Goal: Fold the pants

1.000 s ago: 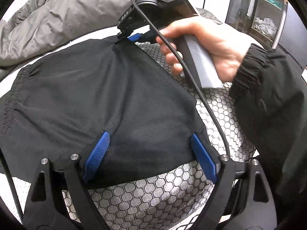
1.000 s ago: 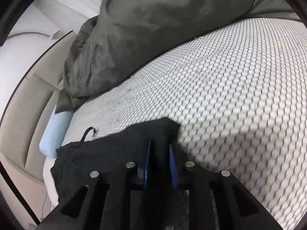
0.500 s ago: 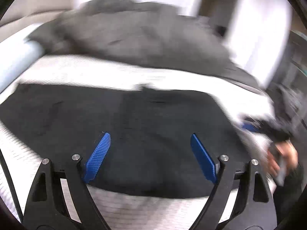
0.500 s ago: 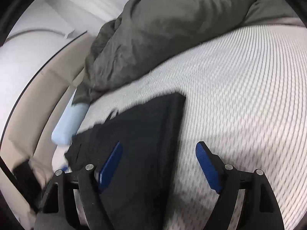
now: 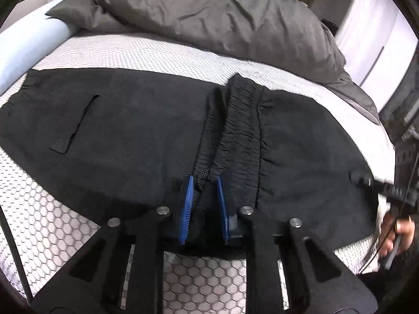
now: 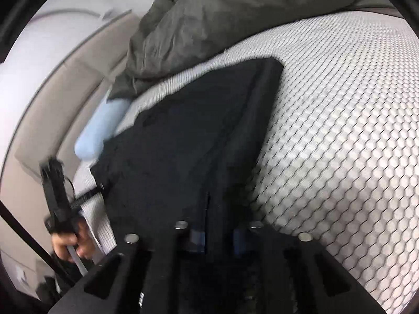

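Black pants (image 5: pixel 136 130) lie spread across the honeycomb-patterned bed, folded so the elastic waistband (image 5: pixel 235 120) rests on top in the middle. My left gripper (image 5: pixel 204 183) is shut on the near edge of the pants by the waistband and drawstring. In the right wrist view the pants (image 6: pixel 188 136) run away from me, and my right gripper (image 6: pixel 217 238) is closed on their near edge, its blue pads mostly hidden by cloth. The right gripper also shows at the right edge of the left wrist view (image 5: pixel 392 191).
A rumpled grey duvet (image 5: pixel 222 15) lies along the far side of the bed. A light blue bolster (image 5: pixel 23 49) sits at the left by the beige headboard. White honeycomb mattress cover (image 6: pixel 340 130) lies to the right of the pants.
Both grippers were open half a second ago and have closed on the pants' near edge. The left gripper now sits at the waistband fold; the views have shifted.
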Action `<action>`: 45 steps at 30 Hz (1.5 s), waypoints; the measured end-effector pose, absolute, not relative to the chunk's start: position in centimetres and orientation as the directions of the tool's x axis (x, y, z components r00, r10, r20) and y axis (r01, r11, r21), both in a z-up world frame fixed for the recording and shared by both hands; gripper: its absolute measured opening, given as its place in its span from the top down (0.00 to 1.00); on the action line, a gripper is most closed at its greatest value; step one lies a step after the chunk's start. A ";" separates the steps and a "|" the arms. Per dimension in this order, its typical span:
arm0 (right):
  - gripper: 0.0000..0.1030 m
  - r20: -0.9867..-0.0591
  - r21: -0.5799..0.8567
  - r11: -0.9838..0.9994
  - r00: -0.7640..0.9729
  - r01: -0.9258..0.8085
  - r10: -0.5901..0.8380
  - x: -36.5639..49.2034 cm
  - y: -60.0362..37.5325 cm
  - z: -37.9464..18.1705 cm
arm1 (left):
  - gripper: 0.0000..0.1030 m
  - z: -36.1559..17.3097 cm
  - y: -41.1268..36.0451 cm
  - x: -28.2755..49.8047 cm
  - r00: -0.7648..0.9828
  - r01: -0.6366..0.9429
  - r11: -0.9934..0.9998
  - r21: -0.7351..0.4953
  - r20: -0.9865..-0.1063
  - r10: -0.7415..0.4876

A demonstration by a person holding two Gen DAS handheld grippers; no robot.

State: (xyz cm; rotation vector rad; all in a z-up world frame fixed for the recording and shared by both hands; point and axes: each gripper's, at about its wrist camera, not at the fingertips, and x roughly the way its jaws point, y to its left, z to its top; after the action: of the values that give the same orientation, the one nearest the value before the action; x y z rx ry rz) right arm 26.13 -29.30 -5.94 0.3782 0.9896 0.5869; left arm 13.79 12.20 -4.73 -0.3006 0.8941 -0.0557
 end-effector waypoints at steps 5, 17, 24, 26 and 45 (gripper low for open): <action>0.85 -0.696 0.482 0.826 0.445 -0.292 0.563 28.5 -29.0 -5.0 | 0.84 -4.8 10.7 13.0 0.630 -0.066 0.969 -0.239 -0.763 -0.145; 0.33 -0.605 0.304 0.858 0.611 -0.414 0.510 23.5 -26.0 -0.5 | 0.47 -4.5 9.0 12.9 0.627 -0.080 0.984 -0.160 -0.775 -0.075; 0.13 -0.779 0.225 0.867 0.452 -0.446 0.434 26.3 -19.5 -5.6 | 0.22 -4.4 14.1 10.5 0.653 -0.188 0.948 -0.256 -0.753 -0.074; 0.09 -0.777 0.226 0.867 0.455 -0.444 0.435 26.5 -19.3 -5.3 | 0.22 -3.7 16.8 8.6 0.685 -0.222 0.917 -0.331 -0.722 -0.094; 0.06 -0.738 0.322 0.844 0.445 -0.428 0.507 24.8 -21.7 -4.7 | 0.98 -4.5 36.4 9.9 0.741 -0.624 0.501 -0.599 -0.657 0.138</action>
State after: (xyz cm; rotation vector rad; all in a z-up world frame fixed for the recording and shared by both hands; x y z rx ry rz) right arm 24.75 -21.70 -4.66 0.0931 0.9465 0.5803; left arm 9.88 36.42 -4.54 -0.9413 0.5848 0.4935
